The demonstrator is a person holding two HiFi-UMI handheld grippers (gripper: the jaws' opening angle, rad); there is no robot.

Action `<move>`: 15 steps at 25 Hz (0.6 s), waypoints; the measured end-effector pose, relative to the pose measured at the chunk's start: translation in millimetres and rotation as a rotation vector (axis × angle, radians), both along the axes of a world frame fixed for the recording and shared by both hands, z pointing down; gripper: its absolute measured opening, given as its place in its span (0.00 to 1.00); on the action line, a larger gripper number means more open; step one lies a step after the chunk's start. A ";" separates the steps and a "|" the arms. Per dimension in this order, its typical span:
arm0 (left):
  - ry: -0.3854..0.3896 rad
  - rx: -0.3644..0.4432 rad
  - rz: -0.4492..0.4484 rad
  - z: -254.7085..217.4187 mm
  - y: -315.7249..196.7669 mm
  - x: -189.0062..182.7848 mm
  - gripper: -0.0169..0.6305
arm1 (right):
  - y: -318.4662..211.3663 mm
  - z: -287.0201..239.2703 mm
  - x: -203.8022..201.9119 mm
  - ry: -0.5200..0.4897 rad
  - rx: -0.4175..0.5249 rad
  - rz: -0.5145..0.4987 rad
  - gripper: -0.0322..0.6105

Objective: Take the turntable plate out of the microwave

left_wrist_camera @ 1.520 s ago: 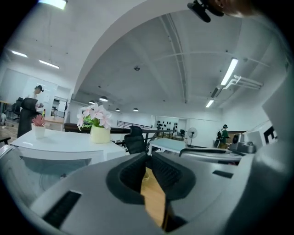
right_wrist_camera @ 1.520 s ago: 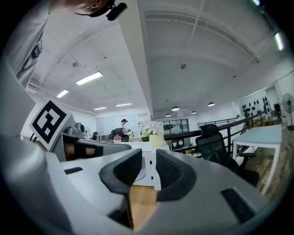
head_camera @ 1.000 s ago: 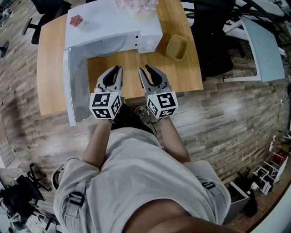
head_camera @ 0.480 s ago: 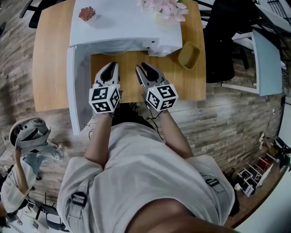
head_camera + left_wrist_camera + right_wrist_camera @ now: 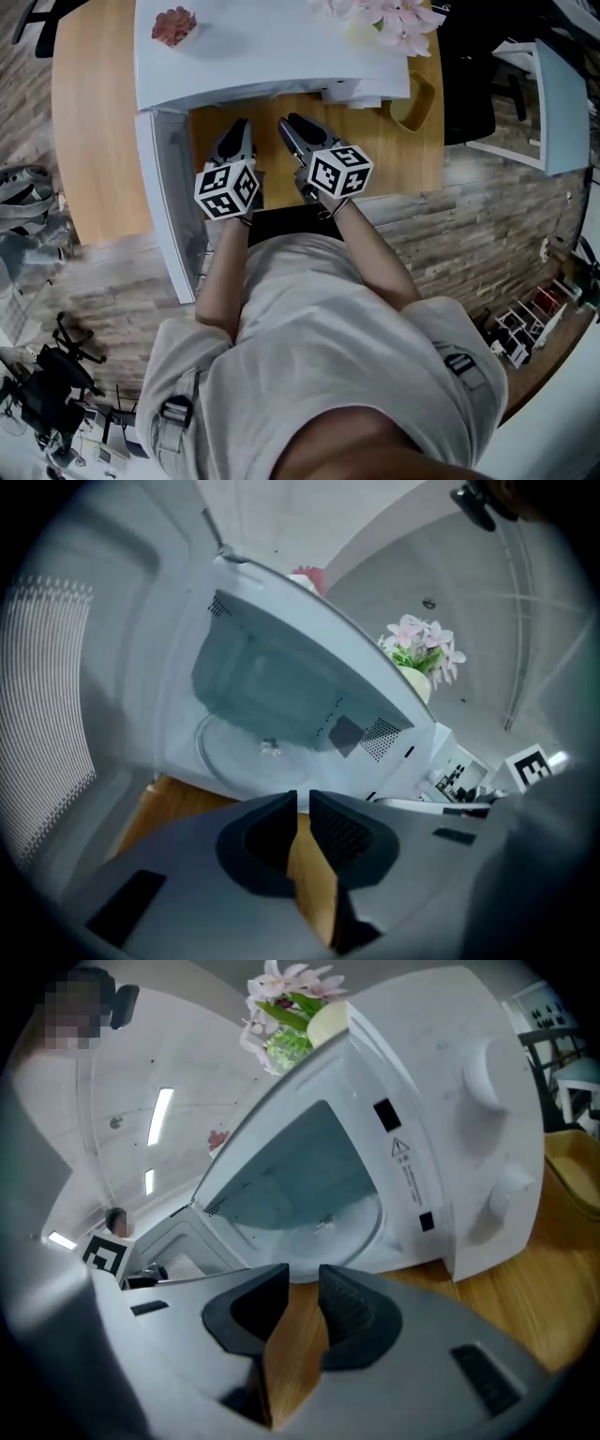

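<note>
**Desk:** A wooden table point(image 5: 94, 141) carries a white microwave point(image 5: 262, 56), its door point(image 5: 169, 206) swung wide to the left. Where is the glass?

**Photographer:** The turntable plate point(image 5: 234, 761) lies flat inside the microwave, untouched. Both gripper views see it through the opening.

**Desk:** And the tools?

**Photographer:** The left hand-held gripper point(image 5: 303, 799) and the right hand-held gripper point(image 5: 304, 1274) hang side by side over the table, just in front of the opening. Both sets of jaws are apart with nothing between them. The left's gap is narrow and the right's a little wider.

**Desk:** What makes the reach go well?

**Photographer:** Probably going in low and level and taking the plate's near rim from both sides. Then the plate should be lifted clear of its seat before it is drawn straight out, away from the door.
</note>
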State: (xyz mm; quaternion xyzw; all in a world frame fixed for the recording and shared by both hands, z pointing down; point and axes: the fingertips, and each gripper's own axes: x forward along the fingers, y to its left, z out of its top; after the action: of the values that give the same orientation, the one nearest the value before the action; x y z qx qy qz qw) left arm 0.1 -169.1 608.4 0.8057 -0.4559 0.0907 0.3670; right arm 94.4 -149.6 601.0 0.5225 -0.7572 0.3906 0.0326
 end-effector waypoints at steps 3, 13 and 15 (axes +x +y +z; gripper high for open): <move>0.050 -0.051 -0.060 17.7 -3.9 -7.0 0.11 | -6.5 17.3 -3.1 -0.036 -0.042 0.011 0.21; 0.277 -0.159 -0.237 50.7 -21.0 -16.6 0.25 | -36.6 58.8 -17.0 -0.300 -0.170 0.105 0.23; 0.343 -0.157 -0.253 49.8 -26.2 -17.7 0.33 | -41.6 60.5 -20.9 -0.347 -0.176 0.113 0.25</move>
State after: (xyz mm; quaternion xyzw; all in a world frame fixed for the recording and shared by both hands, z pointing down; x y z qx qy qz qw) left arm -17.6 -195.3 658.2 0.7149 -0.4755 -0.0593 0.5093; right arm 73.4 -191.2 661.4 0.4839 -0.6840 0.5408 -0.0748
